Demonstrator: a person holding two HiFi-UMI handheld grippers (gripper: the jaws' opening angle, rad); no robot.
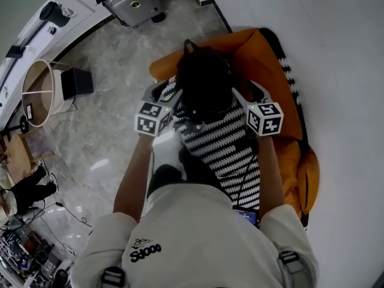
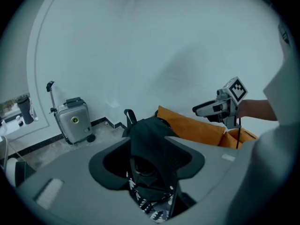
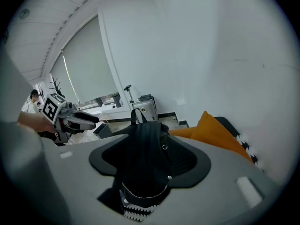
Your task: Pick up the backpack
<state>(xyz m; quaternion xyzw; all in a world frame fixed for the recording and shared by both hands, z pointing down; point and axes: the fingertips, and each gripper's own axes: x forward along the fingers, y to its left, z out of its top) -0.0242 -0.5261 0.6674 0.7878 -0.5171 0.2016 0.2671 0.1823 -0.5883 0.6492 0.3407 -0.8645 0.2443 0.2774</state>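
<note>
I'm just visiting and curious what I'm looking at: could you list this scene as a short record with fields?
backpack: black, lying on an orange cushion
left tool: jaws apart, backpack between them, no grip seen
right tool: jaws apart, backpack between them, no grip seen
suitcase: silver, upright on the floor
task: backpack not yet lifted

A grey suitcase [image 1: 133, 2] is seen at the top of the frame, on the stone floor [image 1: 114, 131]. A round tan lamp shade [image 1: 37, 92] and a black box [image 1: 77, 83] are set at the left. A big orange cushion [image 1: 264, 65] with a black-and-white zigzag cloth [image 1: 228, 149] is laid in the middle.
</note>
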